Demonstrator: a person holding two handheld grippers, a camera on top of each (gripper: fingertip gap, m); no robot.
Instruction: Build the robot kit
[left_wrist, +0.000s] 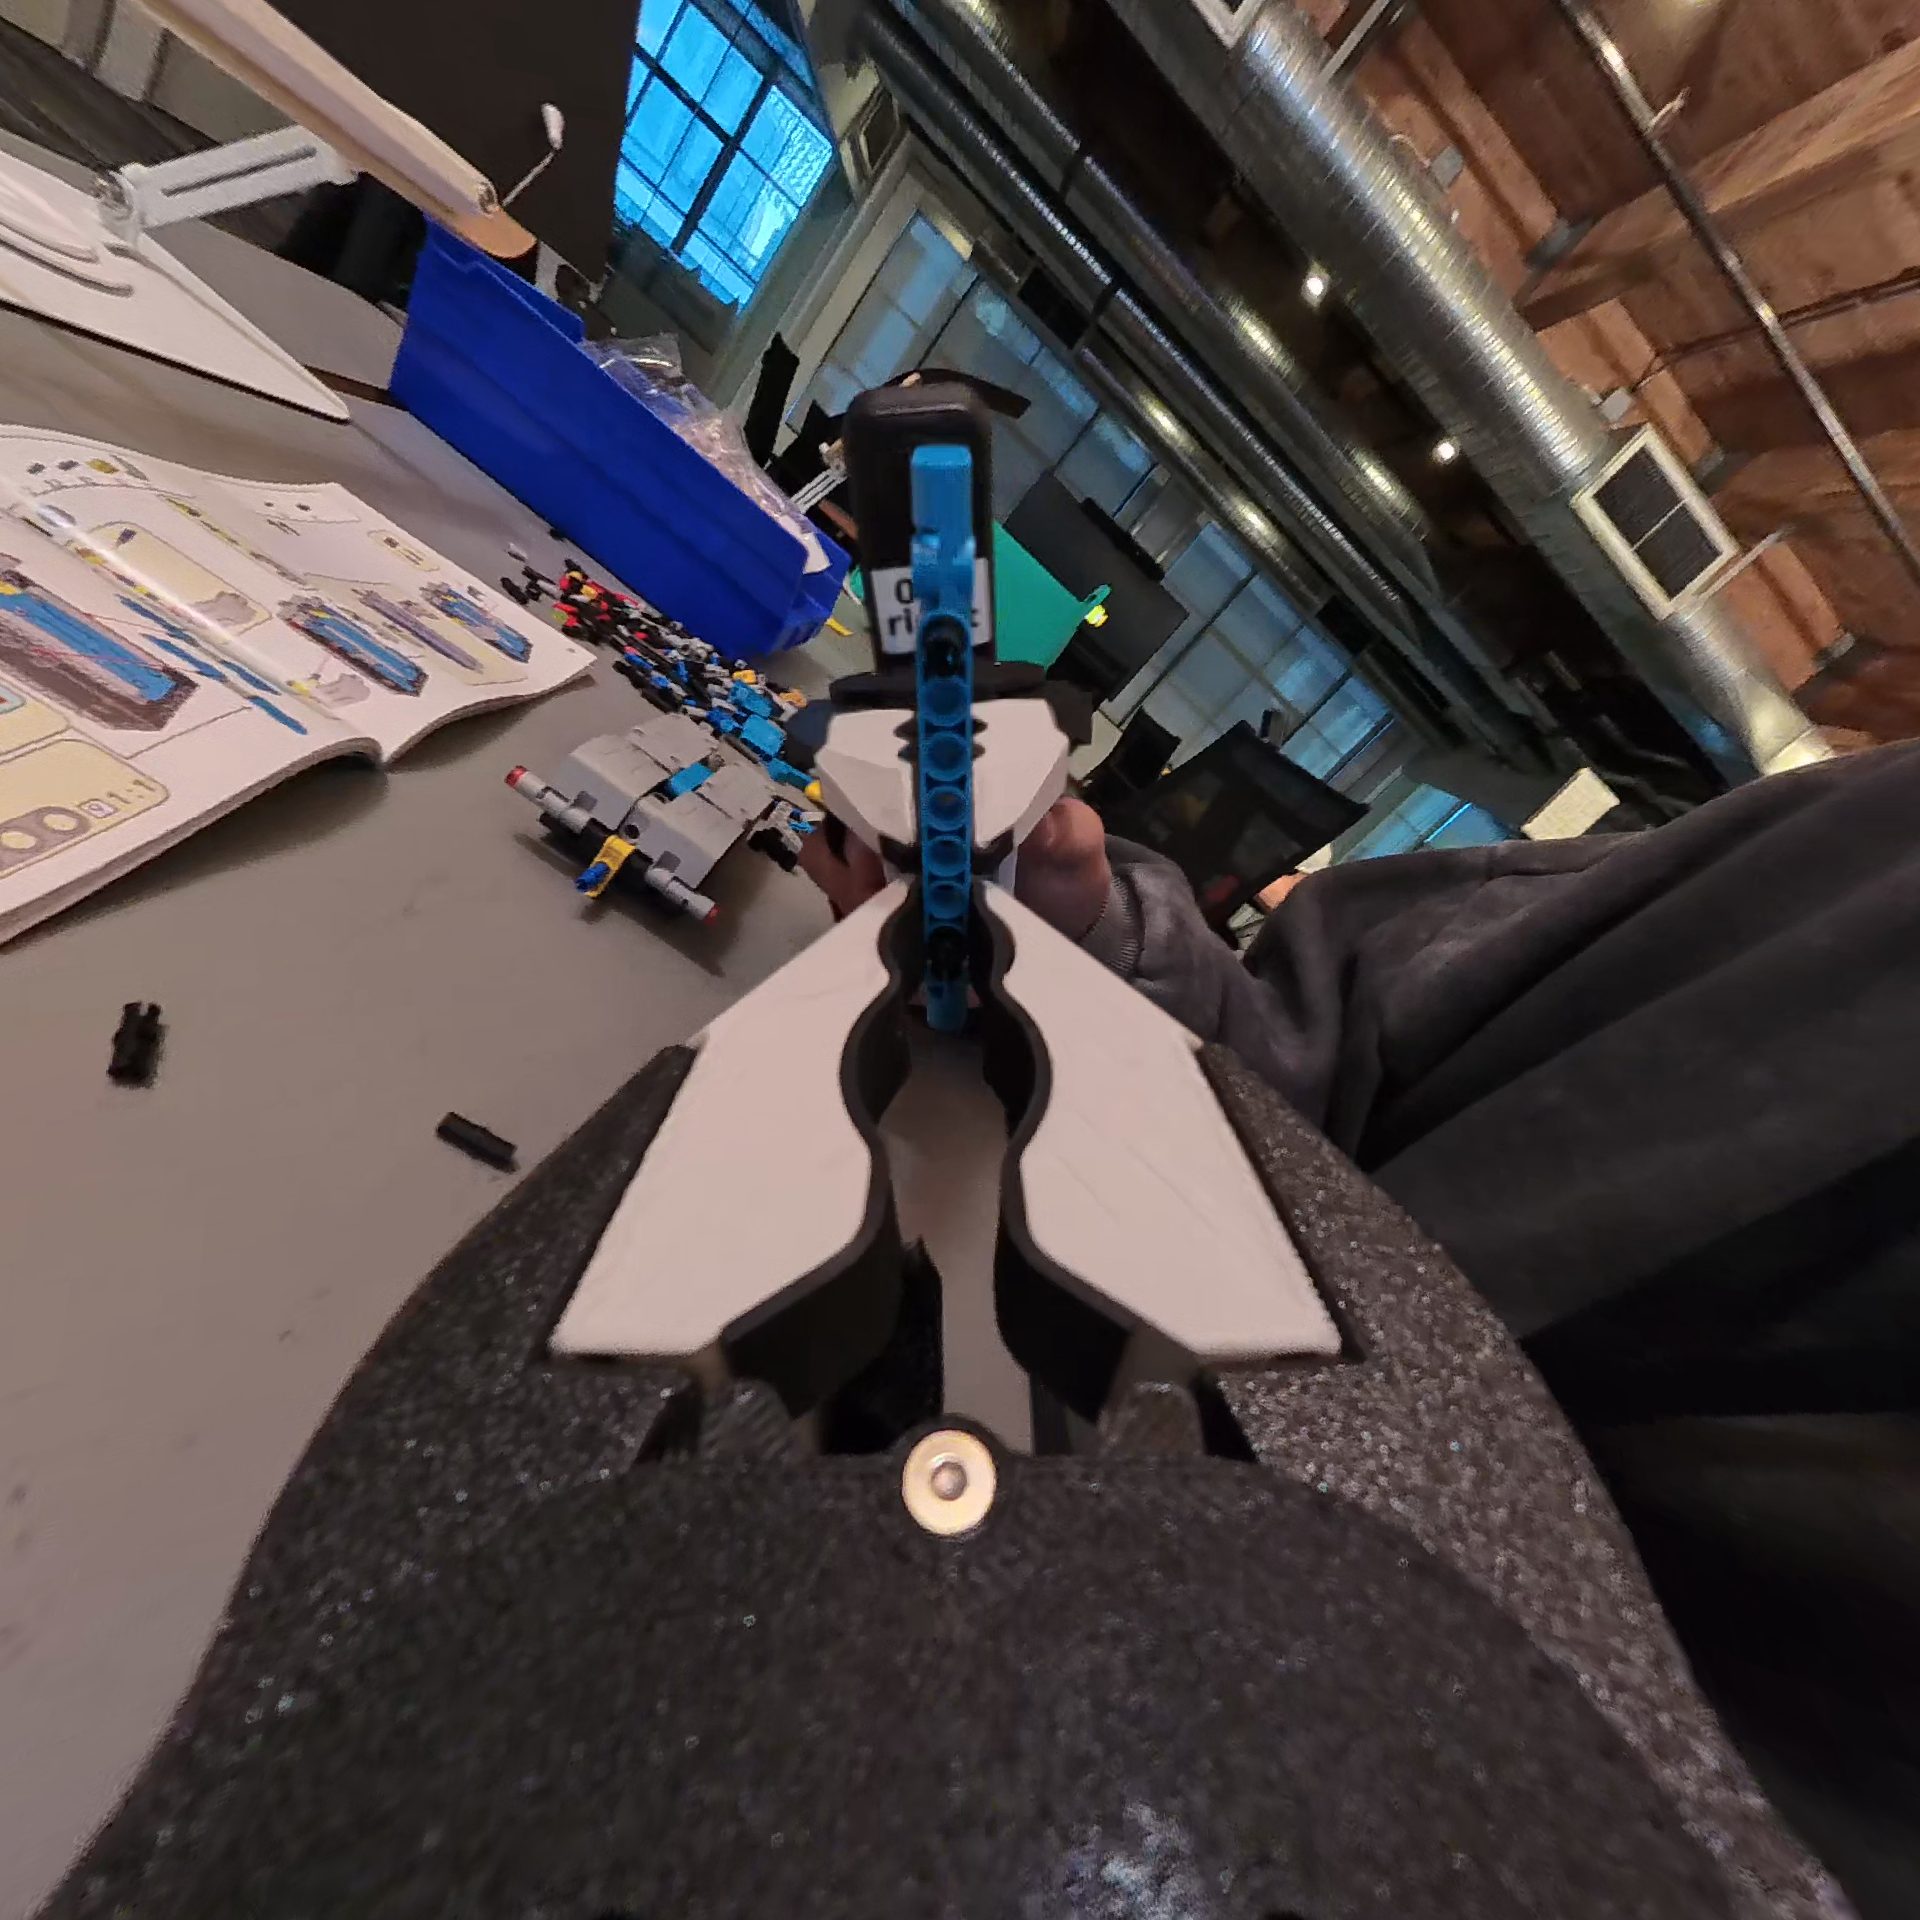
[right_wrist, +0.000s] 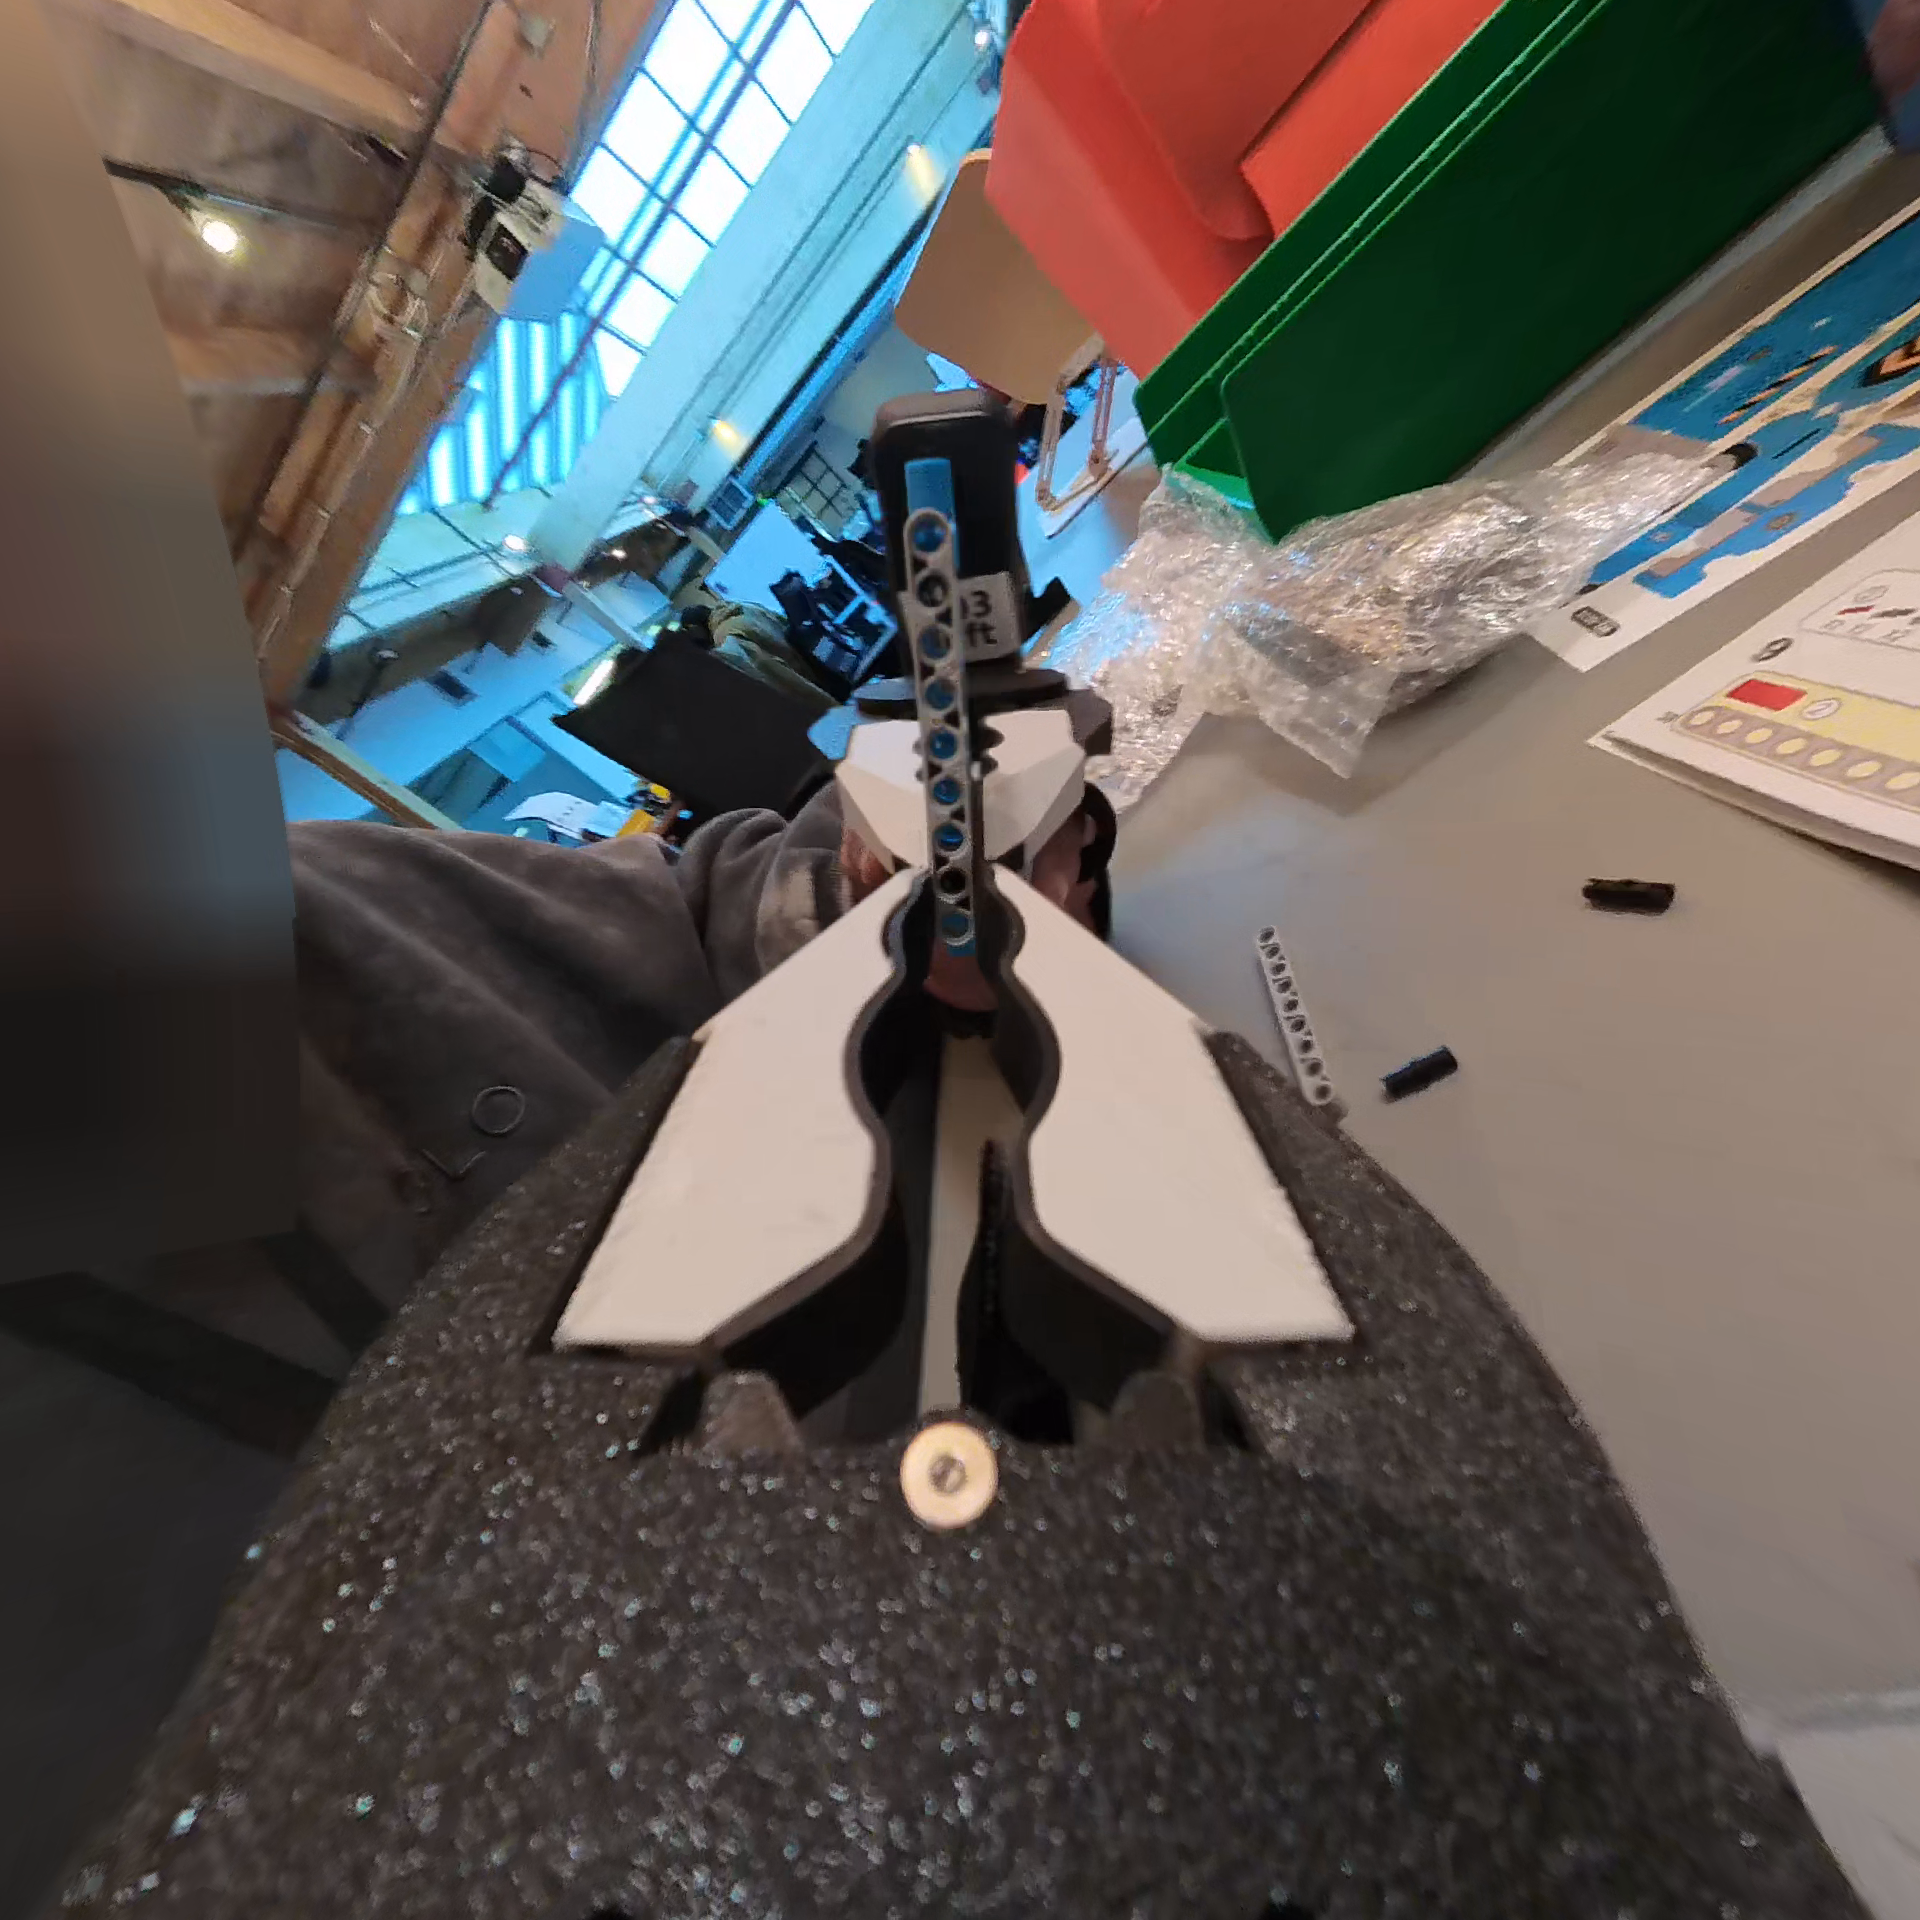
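A stiff, light blue beam (left_wrist: 943, 790), backed by a grey beam (right_wrist: 940, 727), is pinched at its ends by the left gripper (left_wrist: 943, 935) and right gripper (right_wrist: 951, 914) above the bench (left_wrist: 312, 1039).

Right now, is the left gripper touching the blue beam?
Touching. In the left wrist view the left gripper has its jaws closed on the lower end of the blue beam, with no gap on either side.

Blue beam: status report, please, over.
Left gripper shut on blue beam; right gripper on its far end. Grey beam flat against it. Loose black pins on table.
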